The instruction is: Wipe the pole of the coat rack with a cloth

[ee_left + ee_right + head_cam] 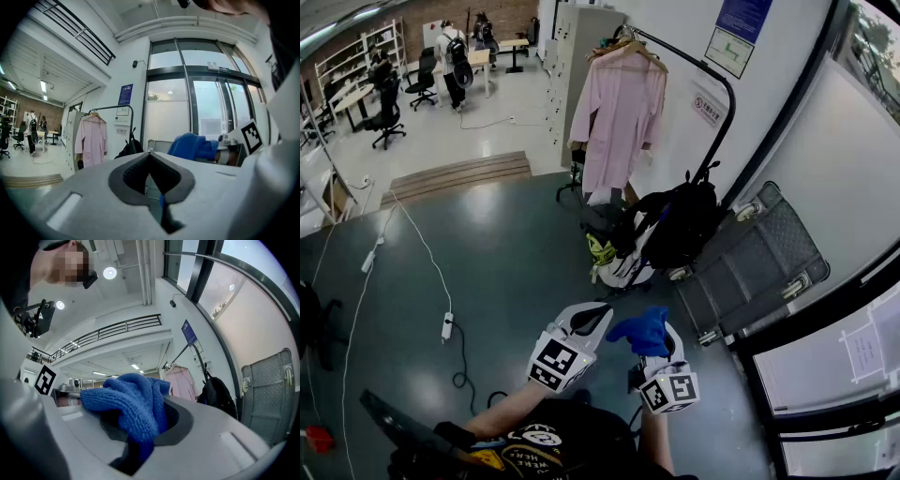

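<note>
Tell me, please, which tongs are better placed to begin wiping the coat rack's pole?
Right. The right tongs are shut on the blue cloth, while the left tongs are shut and empty. The pole stands ahead, toward the right side, and neither tongs touch it yet.

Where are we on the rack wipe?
Done: the blue cloth is clamped in the right gripper. In hand: the approach. The left gripper is shut and empty. Remaining: all the wiping, since the cloth is well short of the coat rack pole.
</note>
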The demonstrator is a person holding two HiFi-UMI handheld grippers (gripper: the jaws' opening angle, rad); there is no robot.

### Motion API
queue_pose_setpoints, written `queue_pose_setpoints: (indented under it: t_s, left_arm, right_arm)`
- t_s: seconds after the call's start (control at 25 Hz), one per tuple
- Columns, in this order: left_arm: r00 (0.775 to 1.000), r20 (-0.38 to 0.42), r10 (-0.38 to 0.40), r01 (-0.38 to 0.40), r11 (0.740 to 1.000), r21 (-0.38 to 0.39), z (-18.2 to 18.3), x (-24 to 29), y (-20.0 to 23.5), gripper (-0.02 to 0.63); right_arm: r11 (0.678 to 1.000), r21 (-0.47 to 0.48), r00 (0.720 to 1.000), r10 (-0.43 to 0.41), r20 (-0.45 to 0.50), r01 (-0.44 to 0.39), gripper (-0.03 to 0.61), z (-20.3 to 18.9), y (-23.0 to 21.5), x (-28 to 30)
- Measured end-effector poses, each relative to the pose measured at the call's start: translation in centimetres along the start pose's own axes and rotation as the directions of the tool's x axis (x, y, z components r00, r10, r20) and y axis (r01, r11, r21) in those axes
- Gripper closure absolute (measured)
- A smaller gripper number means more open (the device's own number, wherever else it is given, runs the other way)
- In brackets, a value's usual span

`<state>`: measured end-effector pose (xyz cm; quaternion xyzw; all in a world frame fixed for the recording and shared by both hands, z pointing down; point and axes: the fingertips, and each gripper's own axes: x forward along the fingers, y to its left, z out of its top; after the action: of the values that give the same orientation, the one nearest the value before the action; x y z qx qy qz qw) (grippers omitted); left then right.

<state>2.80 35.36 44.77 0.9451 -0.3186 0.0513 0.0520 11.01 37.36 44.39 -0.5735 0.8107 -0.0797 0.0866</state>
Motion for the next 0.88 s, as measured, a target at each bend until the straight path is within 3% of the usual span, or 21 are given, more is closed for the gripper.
queue_pose_setpoints:
  t_s: [0.88]
  left_arm:
    - [1.000, -0.001, -0.011, 0.011, 1.000, -0.028, -0.5, 2.5, -1.8, 0.616]
  right_arm:
    - [1.000, 0.010, 1.000, -0.012, -0.013, 0.012, 0.520, 0.2, -2.7, -1.0]
